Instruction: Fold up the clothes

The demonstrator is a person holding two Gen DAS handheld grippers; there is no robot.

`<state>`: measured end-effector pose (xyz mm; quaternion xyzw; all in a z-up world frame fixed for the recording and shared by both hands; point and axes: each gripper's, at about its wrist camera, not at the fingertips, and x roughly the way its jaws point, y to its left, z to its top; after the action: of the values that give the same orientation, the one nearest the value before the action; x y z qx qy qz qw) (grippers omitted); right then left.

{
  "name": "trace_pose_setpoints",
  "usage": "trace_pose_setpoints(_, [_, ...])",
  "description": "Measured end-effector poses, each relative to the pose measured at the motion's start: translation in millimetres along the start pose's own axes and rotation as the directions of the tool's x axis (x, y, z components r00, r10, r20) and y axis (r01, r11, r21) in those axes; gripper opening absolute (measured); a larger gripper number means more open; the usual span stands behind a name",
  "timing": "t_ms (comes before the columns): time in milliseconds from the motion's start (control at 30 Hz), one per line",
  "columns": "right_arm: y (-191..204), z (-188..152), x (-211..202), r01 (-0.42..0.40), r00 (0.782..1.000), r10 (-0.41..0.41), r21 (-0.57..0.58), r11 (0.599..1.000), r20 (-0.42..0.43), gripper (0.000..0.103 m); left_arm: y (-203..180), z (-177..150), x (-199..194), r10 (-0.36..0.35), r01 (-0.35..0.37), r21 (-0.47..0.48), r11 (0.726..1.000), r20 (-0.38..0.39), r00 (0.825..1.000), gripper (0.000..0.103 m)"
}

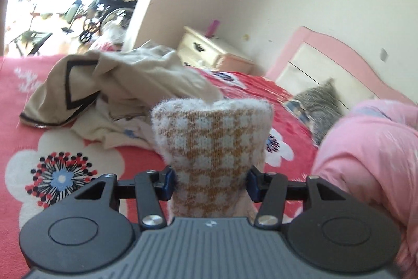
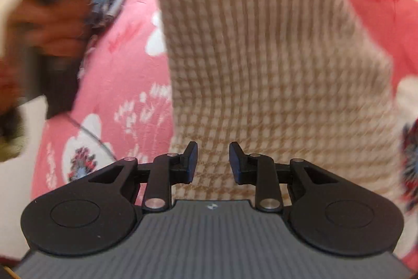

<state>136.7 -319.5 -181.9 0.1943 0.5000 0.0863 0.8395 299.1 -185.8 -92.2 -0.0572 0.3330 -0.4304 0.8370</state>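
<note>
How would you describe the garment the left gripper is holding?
On the red floral bedspread, in front of the beige clothes pile, the left gripper clamps a folded fuzzy knit. Unlike its plain neighbours, it has an orange-and-white houndstooth pattern.

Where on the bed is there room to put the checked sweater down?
The bare patch of red flowered bedspread lies at the near left, in front of the beige clothes pile. The right is crowded by the pink quilt and grey pillow. The left hand-held gripper grips the checked sweater.
</note>
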Motion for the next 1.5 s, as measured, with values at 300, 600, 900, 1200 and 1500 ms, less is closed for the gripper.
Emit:
trace_pose_setpoints(300, [16.8,-20.5,7.4,0.041,0.985,-0.040,-0.003,0.999,0.170,0.020,-44.3,-29.6,-50.1,0.007,-0.009,0.131,0.991,0.015,1.000,0.052])
trace_pose_setpoints(600, [-122.0,-7.4,-4.0,-0.059,0.967,-0.047,0.403,0.913,0.249,0.000,-55.9,-54.4,-80.6,-0.012,0.015,0.190,0.982,-0.020,1.000,0.051])
trace_pose_setpoints(900, [-157.0,-30.2,-55.9,-0.098,0.945,-0.104,0.570,0.816,0.311,0.005,-91.2,-89.6,-102.1,-0.018,0.040,0.347,0.937,-0.065,0.998,0.051])
trace_pose_setpoints(1200, [-112.7,-95.4,-157.2,0.154,0.952,-0.225,0.315,0.937,0.205,0.014,-175.0,-219.5,-101.3,0.090,0.074,0.777,0.625,-0.166,0.982,0.059])
trace_pose_setpoints(1500, [-82.3,-126.6,-186.7,-0.016,0.970,-0.059,0.304,0.953,0.237,0.037,-198.8,-288.0,-95.8,0.182,0.098,0.885,0.456,-0.200,0.963,0.072])
